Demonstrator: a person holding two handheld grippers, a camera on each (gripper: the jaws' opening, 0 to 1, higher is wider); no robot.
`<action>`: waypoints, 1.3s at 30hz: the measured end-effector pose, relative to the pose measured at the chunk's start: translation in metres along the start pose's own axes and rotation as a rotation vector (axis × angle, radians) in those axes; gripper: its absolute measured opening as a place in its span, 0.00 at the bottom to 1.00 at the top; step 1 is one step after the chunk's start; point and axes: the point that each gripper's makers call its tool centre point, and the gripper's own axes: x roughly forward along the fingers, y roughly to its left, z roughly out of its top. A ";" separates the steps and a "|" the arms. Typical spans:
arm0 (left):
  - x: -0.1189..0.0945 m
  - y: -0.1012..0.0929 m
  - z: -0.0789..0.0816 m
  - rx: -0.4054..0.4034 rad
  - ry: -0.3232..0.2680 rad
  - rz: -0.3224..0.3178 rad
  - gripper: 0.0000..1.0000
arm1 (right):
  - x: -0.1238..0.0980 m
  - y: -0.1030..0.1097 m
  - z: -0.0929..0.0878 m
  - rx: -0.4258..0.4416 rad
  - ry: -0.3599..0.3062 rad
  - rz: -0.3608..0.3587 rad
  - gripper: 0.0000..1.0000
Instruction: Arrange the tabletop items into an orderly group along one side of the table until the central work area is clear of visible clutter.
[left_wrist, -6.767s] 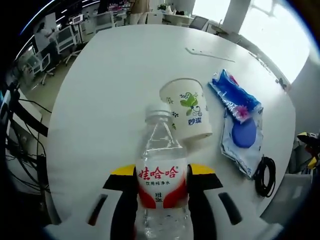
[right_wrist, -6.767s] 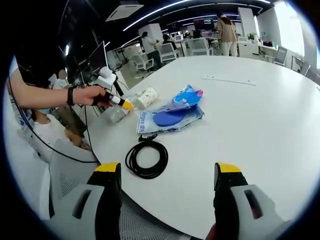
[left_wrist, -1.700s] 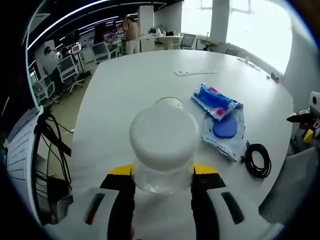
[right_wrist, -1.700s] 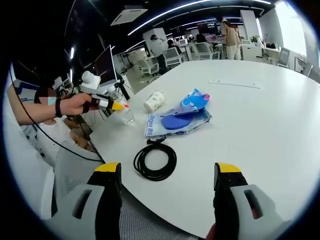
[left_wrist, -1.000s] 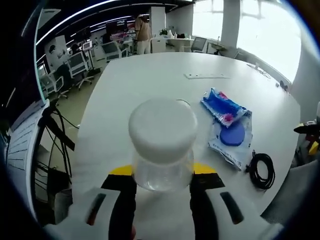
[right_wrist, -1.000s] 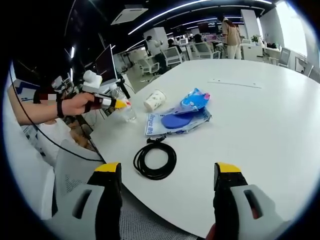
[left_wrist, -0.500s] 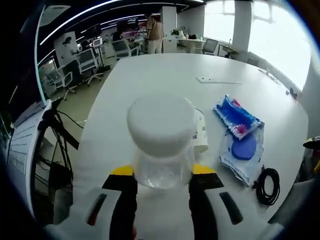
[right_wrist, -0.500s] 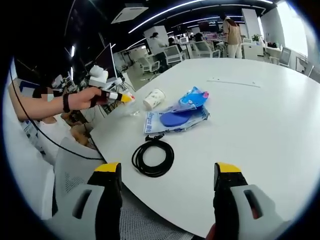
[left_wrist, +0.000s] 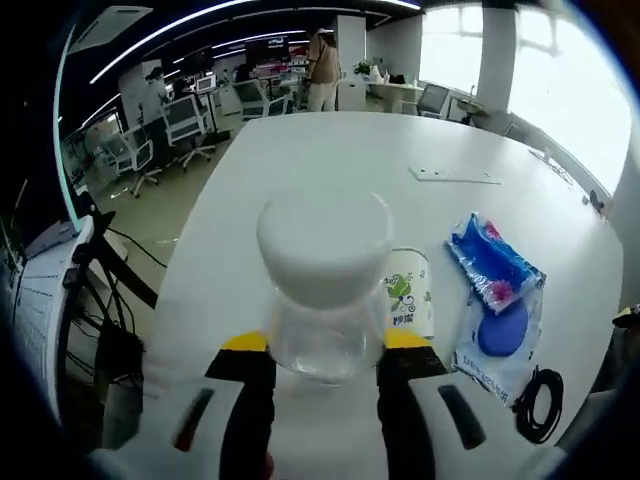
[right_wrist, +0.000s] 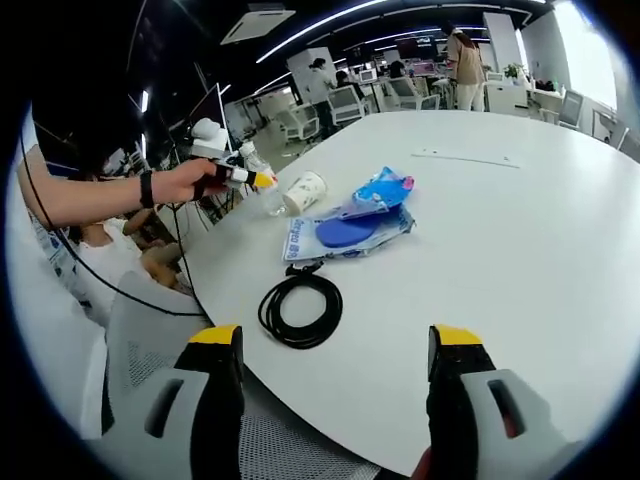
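- My left gripper (left_wrist: 322, 362) is pinching the clear water bottle (left_wrist: 323, 285) between its jaws; in the left gripper view the white cap points straight at the camera.
- In the right gripper view I see that same bottle (right_wrist: 264, 183) held upright near the tabletop's (right_wrist: 520, 230) edge by the hand (right_wrist: 185, 181) on the left gripper, close beside the paper cup (right_wrist: 304, 191).
- The paper cup (left_wrist: 407, 293) lies on its side, partly behind the bottle in the left gripper view.
- Next to the cup, a clear plastic bag (right_wrist: 345, 232) with a blue disc inside lies flat, a blue snack packet (right_wrist: 380, 192) resting on it.
- A coiled black cable (right_wrist: 298, 309) sits near the tabletop's edge, just beside the bag.
- My right gripper (right_wrist: 331, 385) has its jaws spread wide, holding nothing, off the tabletop's edge.
- A thin white strip (right_wrist: 469, 157) lies well apart, farther across the tabletop.
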 end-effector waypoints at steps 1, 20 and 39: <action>0.001 -0.001 0.001 -0.006 -0.006 0.001 0.39 | 0.000 -0.001 0.001 0.002 -0.001 0.000 0.75; 0.017 -0.009 0.017 -0.129 -0.054 0.069 0.38 | 0.006 -0.006 0.003 0.016 0.008 0.014 0.75; 0.019 -0.011 0.020 -0.164 -0.058 0.082 0.38 | 0.008 -0.013 0.010 0.027 -0.010 0.020 0.75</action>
